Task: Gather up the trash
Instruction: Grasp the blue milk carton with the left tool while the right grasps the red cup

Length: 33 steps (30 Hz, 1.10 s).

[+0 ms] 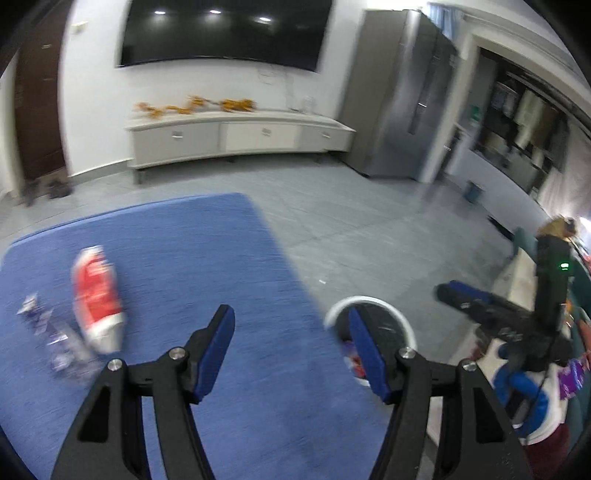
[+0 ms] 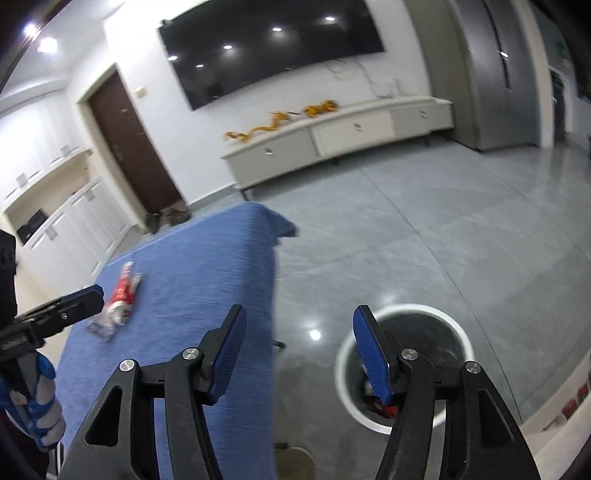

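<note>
Both wrist views overlook blue table (image 1: 221,258), bin (image 2: 402,365).

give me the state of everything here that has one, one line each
left gripper: open, nothing between its fingers
right gripper: open, nothing between its fingers
red wrapper: lying flat on the blue tablecloth, not held
clear blue-printed wrapper: crumpled beside the red one
bin: upright on the floor, no lid, some trash inside
TV: off
brown door: closed
cabinet drawers: shut
</note>
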### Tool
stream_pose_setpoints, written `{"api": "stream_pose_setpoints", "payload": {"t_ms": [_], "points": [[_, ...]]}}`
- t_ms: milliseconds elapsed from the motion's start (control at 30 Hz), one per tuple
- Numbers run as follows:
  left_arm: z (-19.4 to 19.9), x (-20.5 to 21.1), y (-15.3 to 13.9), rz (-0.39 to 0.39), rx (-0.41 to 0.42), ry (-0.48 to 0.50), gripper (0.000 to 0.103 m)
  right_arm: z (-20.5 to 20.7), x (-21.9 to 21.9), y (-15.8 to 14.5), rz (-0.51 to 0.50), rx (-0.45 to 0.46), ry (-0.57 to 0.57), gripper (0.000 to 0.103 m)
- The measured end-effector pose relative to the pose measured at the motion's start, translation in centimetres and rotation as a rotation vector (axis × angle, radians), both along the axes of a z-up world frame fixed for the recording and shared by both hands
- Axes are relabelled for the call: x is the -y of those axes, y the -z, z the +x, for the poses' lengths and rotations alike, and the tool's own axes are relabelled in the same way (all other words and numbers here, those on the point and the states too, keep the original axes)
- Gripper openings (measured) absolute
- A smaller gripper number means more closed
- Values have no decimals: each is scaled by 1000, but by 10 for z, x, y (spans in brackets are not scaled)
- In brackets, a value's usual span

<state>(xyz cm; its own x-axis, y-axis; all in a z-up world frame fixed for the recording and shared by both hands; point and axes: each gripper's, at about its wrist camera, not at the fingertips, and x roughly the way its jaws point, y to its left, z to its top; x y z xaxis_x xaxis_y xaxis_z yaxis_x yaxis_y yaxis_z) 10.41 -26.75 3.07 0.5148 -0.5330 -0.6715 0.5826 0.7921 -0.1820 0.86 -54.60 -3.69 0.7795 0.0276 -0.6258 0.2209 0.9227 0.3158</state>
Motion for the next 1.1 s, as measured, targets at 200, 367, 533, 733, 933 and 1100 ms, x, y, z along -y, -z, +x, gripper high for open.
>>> {"api": "stream_pose_setpoints", "payload": {"t_ms": [200,367,533,733,933,1100], "points": [[24,-103,6,-4,-37,-245,71,27,-57,-22,-22,32,-132,63],[49,-176,25,-41,-131,-384,72,62,-105,-21,-14,21,-249,63],[75,-199,45,-71,-214,-463,72,106,-150,-12,12,-14,-369,63],[118,-201,71,-97,-307,-500,72,167,-195,10,63,-77,-483,63],[159,-195,100,-82,-409,-523,71,220,-226,32,78,-120,-550,63],[161,-204,108,-93,-399,-539,58,250,-248,46,97,-139,-591,63]]}}
